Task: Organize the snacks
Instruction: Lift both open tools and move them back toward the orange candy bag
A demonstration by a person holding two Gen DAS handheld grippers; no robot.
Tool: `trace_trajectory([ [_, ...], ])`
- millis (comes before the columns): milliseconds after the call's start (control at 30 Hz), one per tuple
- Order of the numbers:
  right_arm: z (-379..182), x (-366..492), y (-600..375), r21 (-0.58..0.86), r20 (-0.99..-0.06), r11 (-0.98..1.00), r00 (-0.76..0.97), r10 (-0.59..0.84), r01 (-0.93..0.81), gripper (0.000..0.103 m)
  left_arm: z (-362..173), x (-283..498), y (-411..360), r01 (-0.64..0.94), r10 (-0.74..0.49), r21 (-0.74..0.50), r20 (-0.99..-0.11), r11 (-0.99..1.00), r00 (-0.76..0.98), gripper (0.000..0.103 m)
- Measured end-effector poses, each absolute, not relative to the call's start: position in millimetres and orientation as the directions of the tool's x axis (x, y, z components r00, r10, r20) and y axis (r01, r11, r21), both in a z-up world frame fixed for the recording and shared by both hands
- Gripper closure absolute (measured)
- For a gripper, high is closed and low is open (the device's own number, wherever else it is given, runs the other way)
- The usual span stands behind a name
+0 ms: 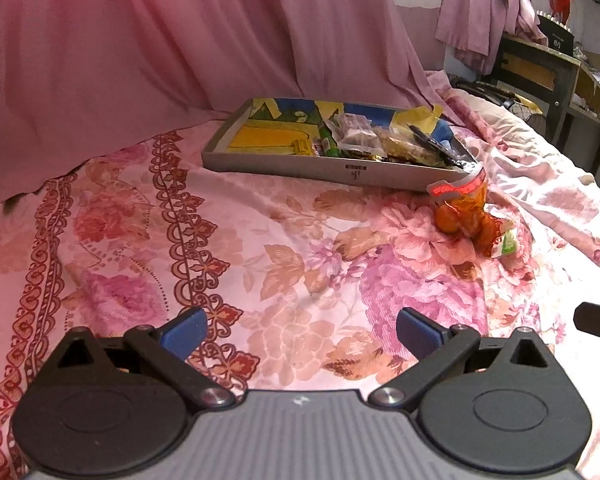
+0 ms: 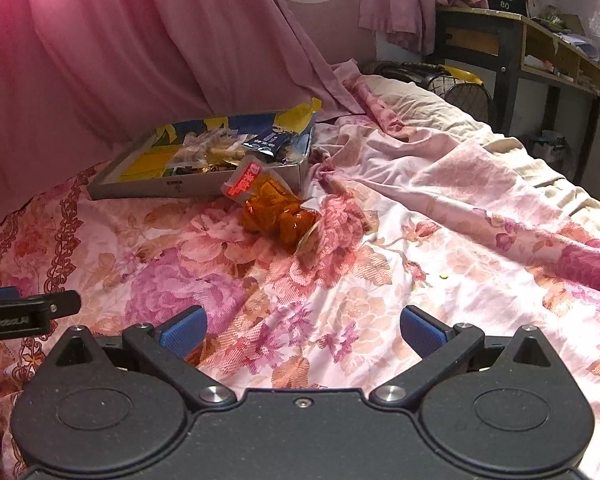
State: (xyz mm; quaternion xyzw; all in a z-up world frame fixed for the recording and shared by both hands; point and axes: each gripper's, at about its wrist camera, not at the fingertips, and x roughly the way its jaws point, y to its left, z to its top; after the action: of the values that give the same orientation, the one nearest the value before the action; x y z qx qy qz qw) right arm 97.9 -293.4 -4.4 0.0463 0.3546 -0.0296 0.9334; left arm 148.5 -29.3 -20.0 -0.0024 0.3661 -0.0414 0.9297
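Nearest the lens: left gripper (image 1: 300, 334), black linkage arms with blue ribbed pads, jaws spread wide, nothing between them, hovering over the pink floral bedsheet (image 1: 140, 240).
Right gripper (image 2: 302, 332): same build, also spread wide and empty; the other tool's black arm pokes in at its left edge.
Mid bed: clear plastic snack pouch with orange pieces inside and a red-printed top seal (image 2: 274, 210), lying loose on the sheet, outside the tray, just beside its front right corner; touching or not, cannot tell.
Pouch pose: top seal tilted up toward the tray, bulk slumped on the sheet.
Handling guess: light, soft, crinkly film, likely slick; contents lumpy and may shift or crush under a hard squeeze.
Where to grip: the flat sealed top edge or a corner of the film, not the bulging middle.
Which gripper: the right looks better placed, pouch sits almost straight ahead of it.
Farther: shallow grey rectangular tray with yellow-and-blue printed lining (image 1: 284, 168), right half already holding several wrapped snacks, left half mostly bare.
Task state: probably one pouch left to go in.
Back: pink draped curtain (image 1: 180, 40) behind the tray, dark wooden desk (image 2: 512, 40) far right.
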Motion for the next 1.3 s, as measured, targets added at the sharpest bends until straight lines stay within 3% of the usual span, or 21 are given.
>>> trace_trajectory([
  [900, -13.1, 115.8, -300.2, 0.105, -0.696, 0.992, 0.718, 0.019, 0.075, 0.001, -42.9, 196.4, -49.2, 0.095, -0.104, -0.052, -0.714, 0.994, 0.693, 0.0],
  [1300, -15.0, 144.2, -287.1, -0.113, -0.619, 0.993, 0.784, -0.046, -0.03, 0.001, -38.7, 220.2, -54.8, 0.127, -0.126, -0.05, -0.688, 0.991, 0.715, 0.0],
])
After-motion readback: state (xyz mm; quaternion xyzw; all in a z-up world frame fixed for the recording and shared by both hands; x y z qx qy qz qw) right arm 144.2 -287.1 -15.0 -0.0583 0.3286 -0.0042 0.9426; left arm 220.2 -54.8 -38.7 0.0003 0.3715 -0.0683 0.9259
